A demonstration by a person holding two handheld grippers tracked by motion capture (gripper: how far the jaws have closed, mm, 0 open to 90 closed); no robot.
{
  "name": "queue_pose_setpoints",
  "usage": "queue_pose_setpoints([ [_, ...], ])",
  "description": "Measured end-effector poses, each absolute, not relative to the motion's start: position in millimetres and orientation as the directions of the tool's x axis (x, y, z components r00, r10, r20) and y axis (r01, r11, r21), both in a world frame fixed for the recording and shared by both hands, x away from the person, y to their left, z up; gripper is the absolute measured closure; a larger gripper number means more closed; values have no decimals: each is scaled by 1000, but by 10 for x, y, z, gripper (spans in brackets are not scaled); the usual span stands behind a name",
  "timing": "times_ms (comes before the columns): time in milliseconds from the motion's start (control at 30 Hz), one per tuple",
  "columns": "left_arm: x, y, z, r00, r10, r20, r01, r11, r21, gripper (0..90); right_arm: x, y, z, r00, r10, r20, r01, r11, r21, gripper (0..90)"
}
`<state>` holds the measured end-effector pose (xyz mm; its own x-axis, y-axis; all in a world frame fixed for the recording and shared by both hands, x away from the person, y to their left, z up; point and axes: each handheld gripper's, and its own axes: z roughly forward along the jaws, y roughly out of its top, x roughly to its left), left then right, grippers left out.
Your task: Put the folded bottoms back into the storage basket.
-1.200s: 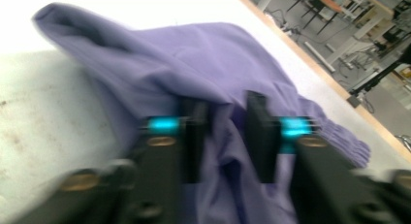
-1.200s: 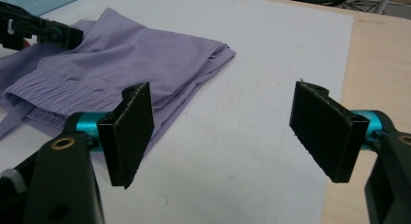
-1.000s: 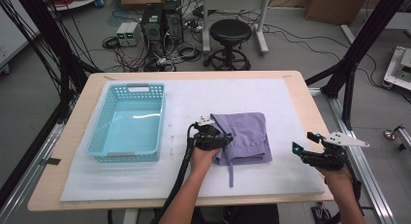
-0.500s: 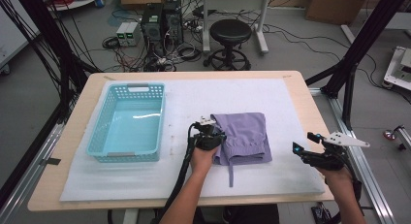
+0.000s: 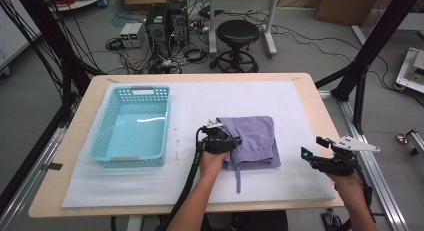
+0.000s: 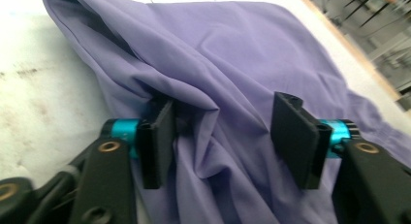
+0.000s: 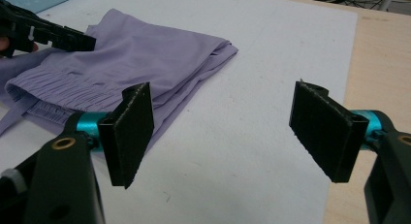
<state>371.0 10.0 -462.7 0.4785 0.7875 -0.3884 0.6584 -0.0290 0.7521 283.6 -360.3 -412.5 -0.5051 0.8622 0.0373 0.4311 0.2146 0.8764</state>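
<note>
A folded purple garment (image 5: 255, 133) with an elastic waistband and a drawstring lies on the white mat (image 5: 200, 101). My left gripper (image 5: 231, 141) rests at the garment's left edge. Its jaws have just been opening, and in the left gripper view they stand apart with rumpled purple cloth (image 6: 228, 78) between them. The left pad (image 6: 157, 136) touches a fold and the right pad (image 6: 295, 136) sits clear of the cloth. My right gripper (image 5: 311, 147) hovers open over bare mat to the right of the garment (image 7: 135, 59), nothing between its pads (image 7: 128, 132).
A light blue plastic basket (image 5: 130, 162) stands at the mat's left side. The wooden table edge (image 5: 325, 116) runs along the right. A stool, computers and cables are on the floor beyond the far edge.
The left gripper's jaws pinched shut at the garment's edge and have parted again. Both hands stay where they were, and the garment has not shifted.
</note>
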Motion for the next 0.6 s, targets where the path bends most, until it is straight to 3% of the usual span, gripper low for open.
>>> queue_pose_setpoints([
  [167, 3705, 79, -4626, 479, 797, -367, 662, -53, 748, 780, 2837, -3605, -4130, -504, 863, 40, 434, 213, 875, 245],
  [233, 3704, 80, -4625, 478, 799, -366, 662, -54, 747, 834, 2837, -3608, -4128, -504, 863, 38, 432, 213, 876, 246],
  [600, 3625, 160, -4361, 610, 704, -364, 531, -22, 847, 863, 2826, -3633, -4115, -497, 866, 45, 432, 202, 879, 246],
])
